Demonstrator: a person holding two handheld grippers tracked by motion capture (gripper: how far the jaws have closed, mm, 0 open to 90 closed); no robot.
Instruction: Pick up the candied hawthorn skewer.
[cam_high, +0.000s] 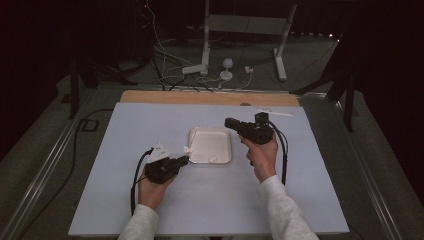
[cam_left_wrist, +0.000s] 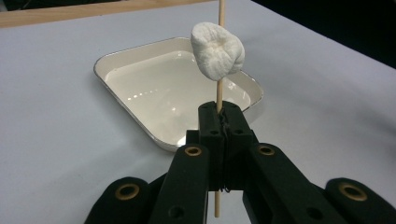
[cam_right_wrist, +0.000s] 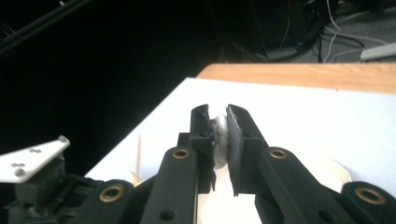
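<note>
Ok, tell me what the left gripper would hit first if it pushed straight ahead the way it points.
Probably the near rim of the white tray, which lies just ahead of the left gripper. Its jaws are shut on a skewer carrying a marshmallow; depth is hard to judge.

A thin wooden skewer (cam_left_wrist: 218, 95) stands upright, clamped low on its shaft. A white, squashed marshmallow (cam_left_wrist: 217, 50) is threaded on it above the tray (cam_left_wrist: 122, 58). A second marshmallow (cam_right_wrist: 221, 135) sits pinched flat.

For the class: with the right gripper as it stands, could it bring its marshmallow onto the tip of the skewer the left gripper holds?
Probably yes: the skewer tip is bare above its marshmallow, nothing between.
</note>
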